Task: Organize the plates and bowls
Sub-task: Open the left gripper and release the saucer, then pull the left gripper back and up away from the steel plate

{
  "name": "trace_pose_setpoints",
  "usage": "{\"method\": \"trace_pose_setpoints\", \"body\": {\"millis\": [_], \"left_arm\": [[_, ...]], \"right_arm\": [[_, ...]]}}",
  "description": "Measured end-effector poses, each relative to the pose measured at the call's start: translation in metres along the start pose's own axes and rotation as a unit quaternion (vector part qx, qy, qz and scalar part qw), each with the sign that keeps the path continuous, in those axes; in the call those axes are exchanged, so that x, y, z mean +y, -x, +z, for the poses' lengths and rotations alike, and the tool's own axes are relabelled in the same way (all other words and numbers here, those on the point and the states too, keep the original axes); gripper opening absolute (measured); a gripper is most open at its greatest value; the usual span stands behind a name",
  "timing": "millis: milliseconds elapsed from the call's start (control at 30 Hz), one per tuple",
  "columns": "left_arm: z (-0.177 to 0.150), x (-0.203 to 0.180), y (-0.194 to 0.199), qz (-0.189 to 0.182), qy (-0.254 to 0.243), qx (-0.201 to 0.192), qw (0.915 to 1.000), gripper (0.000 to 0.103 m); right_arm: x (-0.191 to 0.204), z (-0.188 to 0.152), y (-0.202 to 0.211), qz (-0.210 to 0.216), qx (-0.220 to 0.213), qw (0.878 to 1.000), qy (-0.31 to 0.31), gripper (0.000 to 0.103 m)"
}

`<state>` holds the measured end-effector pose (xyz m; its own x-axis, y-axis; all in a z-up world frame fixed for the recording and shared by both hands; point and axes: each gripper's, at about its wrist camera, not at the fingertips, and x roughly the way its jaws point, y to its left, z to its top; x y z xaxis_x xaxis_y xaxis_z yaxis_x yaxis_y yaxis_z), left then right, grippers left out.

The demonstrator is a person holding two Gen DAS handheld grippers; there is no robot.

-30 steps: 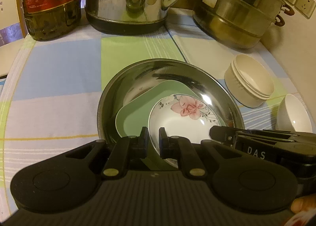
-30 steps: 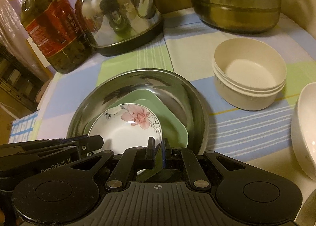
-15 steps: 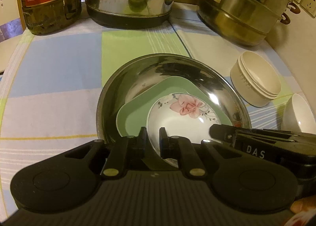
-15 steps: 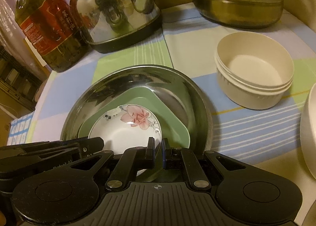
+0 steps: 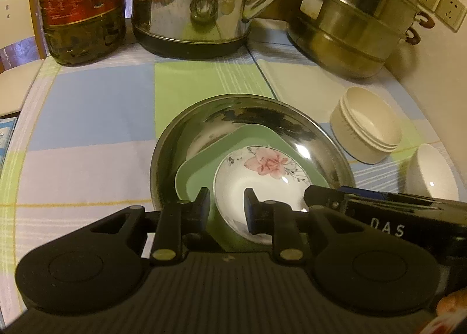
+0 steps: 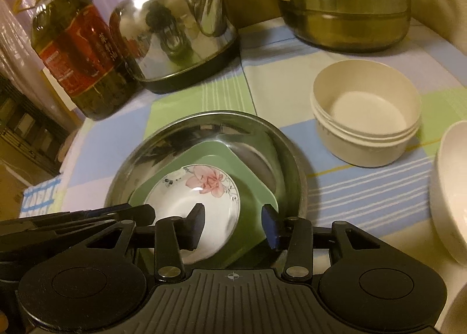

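Nesting in steel bowl: green plate (square-cornered), floral dish.

**Dishes Stacked in the Metal Bowl**

The right gripper is seen low in the picture, with its jaws apart; they have just been opening. The near edges of the flower plate and the green plate are seen between the jaws, but they are not squeezed. The flower plate is laid on the green plate, and both are set inside the big metal bowl. The bowl is placed on the bench, which is covered by a checked cloth. Cream bowls are stacked just beside it. A white bowl is cut off at the right edge. A kettle, an oil bottle and a steamer pot are lined up at the back. Part of the left gripper is seen at the left.
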<state>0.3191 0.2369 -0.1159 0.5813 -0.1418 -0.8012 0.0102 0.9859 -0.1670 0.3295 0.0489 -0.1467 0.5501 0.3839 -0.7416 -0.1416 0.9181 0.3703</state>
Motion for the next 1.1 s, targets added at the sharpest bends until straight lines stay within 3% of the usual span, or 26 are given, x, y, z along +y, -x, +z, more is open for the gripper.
{"method": "trace_pose_setpoints", "body": {"millis": [367,700,1100], "left_arm": [[-0.027,-0.005,0.061,0.015,0.006,-0.004,0.9999,0.023],[-0.069,-0.028,0.122,0.023,0.006,0.004,0.9997,0.023],[-0.117,-0.070,0.170,0.029,0.015,0.002,0.9995,0.023]], "right_arm": [[-0.005,-0.018,0.064,0.024,-0.012,1.000,-0.008,0.064],[-0.011,-0.052,0.131,0.038,-0.005,0.999,0.006,0.068],[-0.037,-0.105,0.193,0.042,0.036,0.998,0.021,0.068]]}}
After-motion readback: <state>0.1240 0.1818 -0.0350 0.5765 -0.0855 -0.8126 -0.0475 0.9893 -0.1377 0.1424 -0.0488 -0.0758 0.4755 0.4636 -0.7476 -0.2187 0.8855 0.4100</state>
